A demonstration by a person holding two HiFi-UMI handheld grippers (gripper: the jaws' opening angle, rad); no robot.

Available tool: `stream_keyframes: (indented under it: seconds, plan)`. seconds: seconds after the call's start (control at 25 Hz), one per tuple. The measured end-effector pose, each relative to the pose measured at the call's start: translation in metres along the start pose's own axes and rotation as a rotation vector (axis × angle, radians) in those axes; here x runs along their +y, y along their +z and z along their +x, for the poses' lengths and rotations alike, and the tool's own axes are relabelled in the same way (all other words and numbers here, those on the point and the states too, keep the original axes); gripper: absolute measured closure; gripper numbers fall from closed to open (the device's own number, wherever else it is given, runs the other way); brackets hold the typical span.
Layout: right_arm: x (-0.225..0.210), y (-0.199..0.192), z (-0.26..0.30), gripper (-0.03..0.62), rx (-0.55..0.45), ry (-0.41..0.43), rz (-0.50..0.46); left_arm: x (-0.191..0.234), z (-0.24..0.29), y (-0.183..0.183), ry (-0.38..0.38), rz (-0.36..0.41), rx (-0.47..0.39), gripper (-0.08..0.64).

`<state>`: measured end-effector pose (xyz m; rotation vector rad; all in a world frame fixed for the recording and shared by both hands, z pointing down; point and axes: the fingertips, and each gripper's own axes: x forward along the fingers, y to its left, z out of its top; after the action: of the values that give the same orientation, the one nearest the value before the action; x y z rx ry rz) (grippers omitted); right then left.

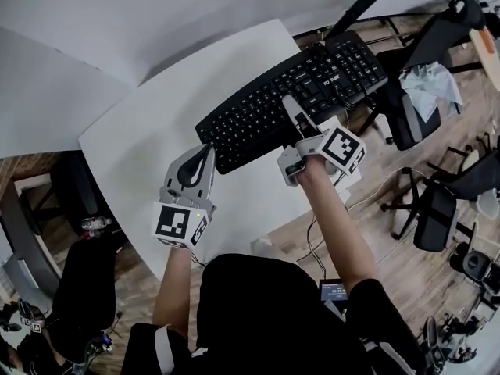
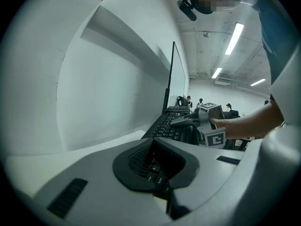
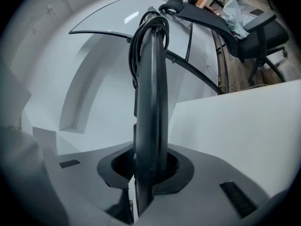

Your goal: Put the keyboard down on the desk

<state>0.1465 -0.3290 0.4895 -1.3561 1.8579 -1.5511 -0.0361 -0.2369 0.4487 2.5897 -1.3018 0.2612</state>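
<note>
Head view showed a white desk (image 1: 148, 131) with a rounded corner, set against pale partition walls (image 1: 47, 100). A wooden floor (image 1: 391, 233) lay around it, and black office chairs (image 1: 406, 119) were crowded to the right. A crumpled pale sheet (image 1: 428, 84) lay on one of the chairs.

The black keyboard (image 1: 258, 112) stretched diagonally over the far right part of the desk. Whether its underside touched the surface could not be told.

The left gripper (image 1: 205, 156) had its jaws closed on the keyboard's near left end. The right gripper (image 1: 291, 104) was clamped on the long near edge, further right.

In the left gripper view, the left gripper (image 2: 157, 166) had its jaws pinched together over a corner of keys. The keyboard (image 2: 169, 124) ran away from the camera, low over the desk (image 2: 56, 157), with the right gripper (image 2: 207, 126) gripping it further along. Beyond lay an open room lit by strip lights (image 2: 233, 38) on a white ceiling.

In the right gripper view, the right gripper (image 3: 143, 173) held the keyboard (image 3: 150, 102) edge-on, as a dark upright slab filling the narrow gap between the jaws. A looped cable (image 3: 141, 32) hung at the keyboard's far end. The desk (image 3: 235, 126) appeared as a white plane on the right, with an office chair (image 3: 263, 32) on the wooden floor behind it.
</note>
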Motion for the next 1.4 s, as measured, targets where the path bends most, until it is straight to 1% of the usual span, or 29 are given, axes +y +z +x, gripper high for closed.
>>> stream_keyframes:
  seconds: [0.08, 0.16, 0.24, 0.32, 0.4, 0.52, 0.64, 0.76, 0.88, 1.0, 1.12, 1.2, 1.24, 1.28, 1.36, 1.4]
  plan:
    - [-0.006, -0.004, 0.011, 0.495, 0.007, -0.008, 0.014, 0.007, 0.0, -0.005, 0.0, 0.002, 0.012, 0.546]
    - [-0.008, -0.009, 0.024, 0.495, 0.014, 0.004, 0.033, 0.013, 0.001, -0.01, 0.002, 0.011, 0.027, 0.546]
    - [-0.013, -0.013, 0.034, 0.495, 0.021, 0.019, 0.063, 0.015, 0.003, -0.017, 0.004, 0.025, 0.044, 0.546]
    - [-0.022, -0.015, 0.039, 0.495, 0.03, 0.01, 0.095, 0.014, 0.003, -0.023, 0.013, 0.035, 0.059, 0.546]
    - [-0.03, -0.019, 0.045, 0.495, 0.04, 0.006, 0.124, 0.015, 0.002, -0.03, 0.022, 0.031, 0.077, 0.546]
    - [-0.036, -0.03, 0.063, 0.495, 0.055, -0.003, 0.159, 0.029, -0.001, -0.04, 0.039, 0.013, 0.1, 0.546]
    - [-0.043, -0.038, 0.078, 0.495, 0.06, -0.026, 0.19, 0.039, -0.001, -0.046, 0.048, 0.012, 0.117, 0.546]
    - [-0.053, -0.043, 0.087, 0.495, 0.064, -0.037, 0.213, 0.037, 0.001, -0.052, 0.038, 0.039, 0.143, 0.546]
    - [-0.059, -0.047, 0.096, 0.495, 0.073, -0.046, 0.228, 0.04, 0.003, -0.057, 0.046, 0.033, 0.158, 0.546]
    - [-0.064, -0.055, 0.101, 0.494, 0.081, -0.06, 0.245, 0.044, 0.001, -0.065, 0.049, 0.04, 0.159, 0.546]
    - [-0.072, -0.06, 0.106, 0.494, 0.084, -0.069, 0.26, 0.047, 0.001, -0.073, 0.052, 0.051, 0.179, 0.546]
    - [-0.077, -0.06, 0.11, 0.494, 0.082, -0.069, 0.272, 0.047, 0.005, -0.077, 0.046, 0.066, 0.193, 0.545]
    - [-0.079, -0.059, 0.111, 0.494, 0.081, -0.072, 0.278, 0.046, 0.007, -0.079, 0.036, 0.061, 0.197, 0.545]
    - [-0.081, -0.059, 0.112, 0.494, 0.079, -0.077, 0.283, 0.045, 0.008, -0.08, 0.022, 0.047, 0.2, 0.534]
    - [-0.083, -0.06, 0.113, 0.494, 0.076, -0.083, 0.292, 0.045, 0.012, -0.083, -0.003, 0.024, 0.21, 0.476]
    - [-0.085, -0.06, 0.114, 0.494, 0.075, -0.083, 0.297, 0.045, 0.013, -0.085, -0.011, 0.025, 0.217, 0.459]
